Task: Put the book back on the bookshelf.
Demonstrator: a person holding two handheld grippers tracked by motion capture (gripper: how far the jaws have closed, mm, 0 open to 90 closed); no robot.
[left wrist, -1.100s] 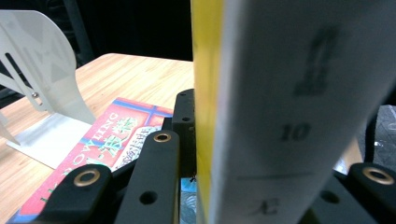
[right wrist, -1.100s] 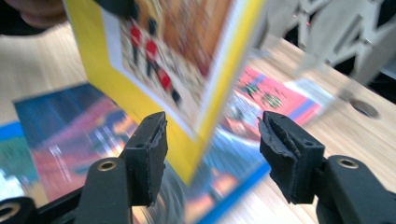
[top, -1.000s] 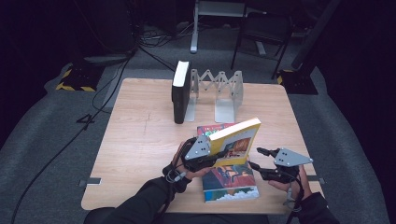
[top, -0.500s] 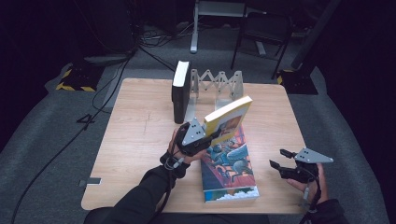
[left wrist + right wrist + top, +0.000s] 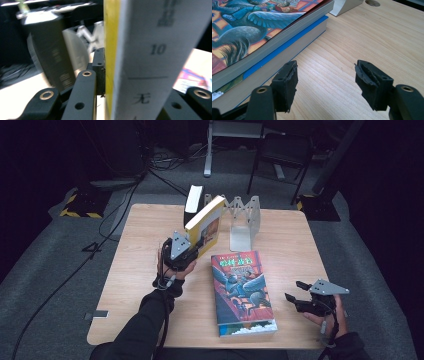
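Left tongs [image 5: 192, 251] raised (apparently tilted), yellow book [image 5: 206, 224]

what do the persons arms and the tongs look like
Both tongs, left and right, are black, each topped by a grey three-cornered plate. The right jaws carry worn black pads; brass-coloured rivets show on the links. Dark sleeves cover the forearms, and a black cable trails along the left one.

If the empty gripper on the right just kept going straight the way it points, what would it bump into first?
Probably nothing soon: the right gripper, jaws open, looks along bare table. The stacked books lie just to its left, and the metal book rack sits farther ahead, slightly left. Depth is hard to judge.
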